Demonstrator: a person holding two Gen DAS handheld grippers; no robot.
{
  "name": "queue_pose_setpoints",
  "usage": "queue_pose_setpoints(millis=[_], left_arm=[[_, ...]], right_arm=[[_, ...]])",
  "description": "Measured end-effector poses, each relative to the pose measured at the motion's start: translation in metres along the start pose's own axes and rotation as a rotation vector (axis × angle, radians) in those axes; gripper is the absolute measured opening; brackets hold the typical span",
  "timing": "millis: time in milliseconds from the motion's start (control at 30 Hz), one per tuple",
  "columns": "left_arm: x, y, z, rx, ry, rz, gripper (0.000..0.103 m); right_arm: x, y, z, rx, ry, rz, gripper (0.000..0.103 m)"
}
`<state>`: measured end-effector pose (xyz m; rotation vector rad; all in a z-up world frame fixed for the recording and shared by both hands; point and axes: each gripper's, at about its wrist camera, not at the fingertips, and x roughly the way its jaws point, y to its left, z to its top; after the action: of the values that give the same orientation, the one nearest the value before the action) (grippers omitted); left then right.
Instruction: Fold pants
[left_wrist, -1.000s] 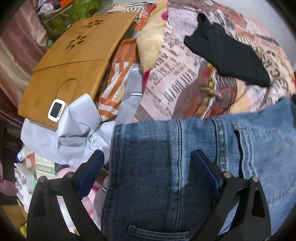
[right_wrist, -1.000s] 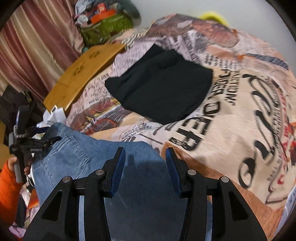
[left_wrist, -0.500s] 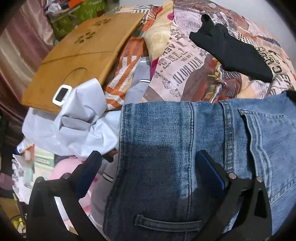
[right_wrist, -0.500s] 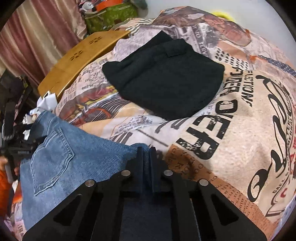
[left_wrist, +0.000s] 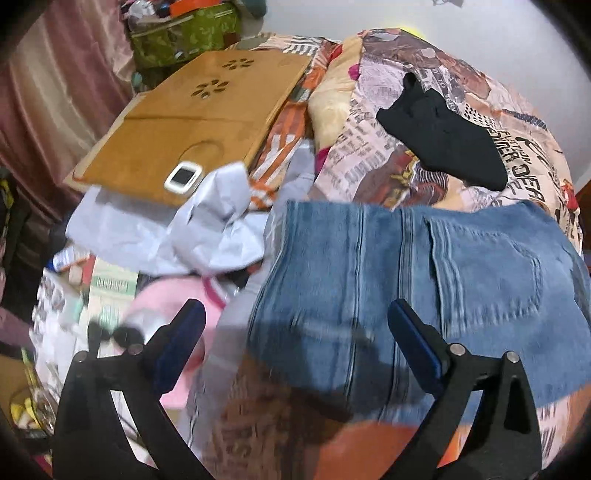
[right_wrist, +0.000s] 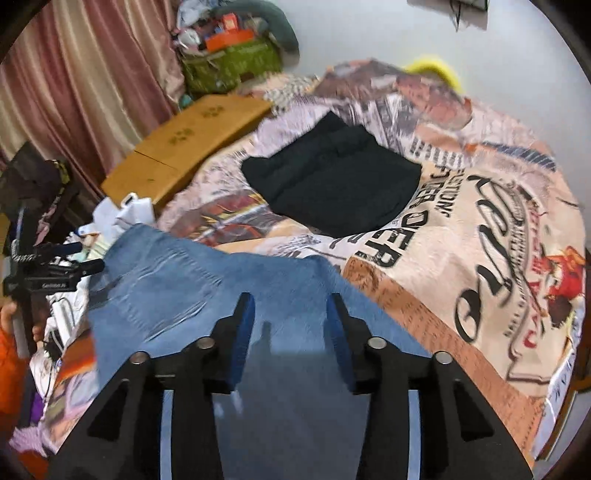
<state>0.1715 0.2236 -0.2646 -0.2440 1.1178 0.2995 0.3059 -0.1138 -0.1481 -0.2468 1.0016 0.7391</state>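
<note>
The blue denim pants (left_wrist: 424, 280) lie folded on the printed bedspread, back pocket up. They also show in the right wrist view (right_wrist: 207, 288). My left gripper (left_wrist: 295, 332) is open and wide, held over the near left edge of the denim, holding nothing. My right gripper (right_wrist: 290, 321) is open, jaws apart over the denim's right part, holding nothing. The left gripper (right_wrist: 55, 273) shows at the left edge of the right wrist view, beside the pants.
A folded black garment (right_wrist: 332, 184) lies further back on the bedspread (right_wrist: 480, 221). A wooden lap desk (left_wrist: 195, 122) with a small white device (left_wrist: 183, 177) sits at left. Crumpled grey cloth (left_wrist: 207, 232) and clutter lie beside the bed edge.
My right gripper was shut on the denim half a second ago and is now open. Both grippers have pulled back and up; the pants lie released on the bed.
</note>
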Motion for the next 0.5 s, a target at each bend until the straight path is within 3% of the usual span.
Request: queue_pose_setpoints(millis=[133,233,300,500], left_arm=[[-0.003,0.007,-0.025,-0.051,0.059,-0.054,0.100],[-0.006,0.003,-0.039,-0.081,0.070,-0.086,0.100],[-0.003,-0.002,-0.046,-0.105,0.092,-0.146,0.100],[0.015,-0.018,-0.044,-0.159,0.149,-0.261,0.100]], right_arm=[[-0.023,0.015,-0.031,-0.014,-0.032,-0.007,0.044],[-0.026,0.021,-0.055,-0.012,-0.012,-0.013,0.044],[-0.024,0.022,-0.070,-0.001,0.011,-0.021,0.044],[-0.020,0.022,-0.104,0.064,0.052,0.000,0.044]])
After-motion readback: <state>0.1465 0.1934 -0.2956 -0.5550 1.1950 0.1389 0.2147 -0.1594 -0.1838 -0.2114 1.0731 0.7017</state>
